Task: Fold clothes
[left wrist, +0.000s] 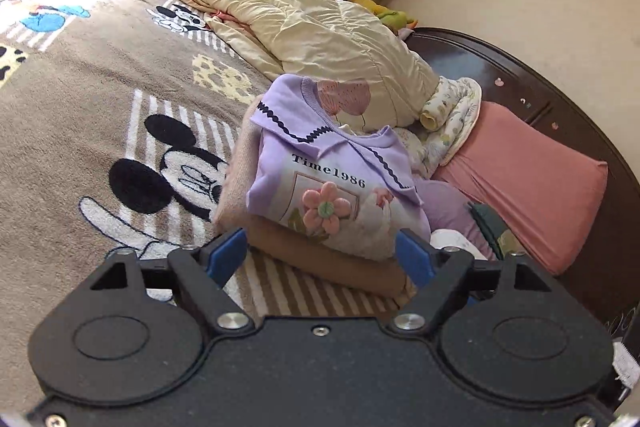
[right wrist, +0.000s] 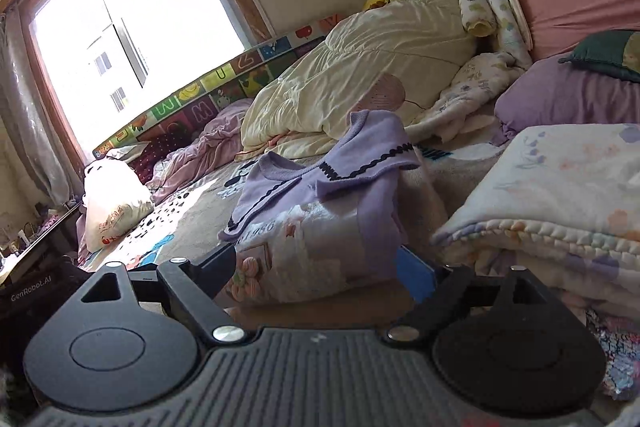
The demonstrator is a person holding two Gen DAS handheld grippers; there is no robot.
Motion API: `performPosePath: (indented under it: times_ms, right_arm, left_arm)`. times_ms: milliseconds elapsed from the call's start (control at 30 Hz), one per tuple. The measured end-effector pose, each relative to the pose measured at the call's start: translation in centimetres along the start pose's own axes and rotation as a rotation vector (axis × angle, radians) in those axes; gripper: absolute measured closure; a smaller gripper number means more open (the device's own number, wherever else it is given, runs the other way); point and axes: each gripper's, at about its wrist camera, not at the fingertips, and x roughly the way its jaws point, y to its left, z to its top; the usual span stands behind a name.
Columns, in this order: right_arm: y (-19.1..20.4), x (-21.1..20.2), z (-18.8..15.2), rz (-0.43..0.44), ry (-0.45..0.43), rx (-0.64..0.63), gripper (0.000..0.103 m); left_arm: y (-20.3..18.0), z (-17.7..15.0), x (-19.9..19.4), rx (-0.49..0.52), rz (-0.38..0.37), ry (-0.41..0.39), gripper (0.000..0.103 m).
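Bedroom, cartoon blanket (left wrist: 100, 75) as work surface. Left gripper (left wrist: 320, 257) and right gripper (right wrist: 320, 273) both gape wide, empty, the folded purple top (left wrist: 332, 187) just ahead on a tan garment (left wrist: 320, 263). Judged best: square its edges gently before leaving.

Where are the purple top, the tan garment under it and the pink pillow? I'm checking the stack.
purple top (left wrist: 320, 183), left wrist view, on its printed front.
tan garment (left wrist: 320, 263), left wrist view, on its folded front edge.
pink pillow (left wrist: 532, 179), left wrist view, on its face.
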Motion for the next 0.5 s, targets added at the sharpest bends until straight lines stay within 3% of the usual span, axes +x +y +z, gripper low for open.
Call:
performPosePath:
  times_ms: [67,200,333,500]
  right_arm:
    - [1.3,-3.2,-0.9,-0.001,0.035,0.009,0.005]
    - [4.8,-8.9,-1.4,-0.012,0.107,-0.023,0.001]
    - [8.6,-14.4,-2.0,-0.018,0.121,-0.073,0.000]
    - [12.9,-19.8,-3.5,-0.032,0.145,-0.149,0.000]
  left_arm:
    - [-1.3,-0.9,-3.0,0.080,0.029,0.010,0.010]
    - [-3.3,-3.1,-9.7,0.210,0.124,-0.023,0.002]
    - [-4.0,-4.9,-15.6,0.223,0.200,-0.046,0.000]
    - [-5.2,-6.8,-22.4,0.252,0.362,-0.087,0.000]
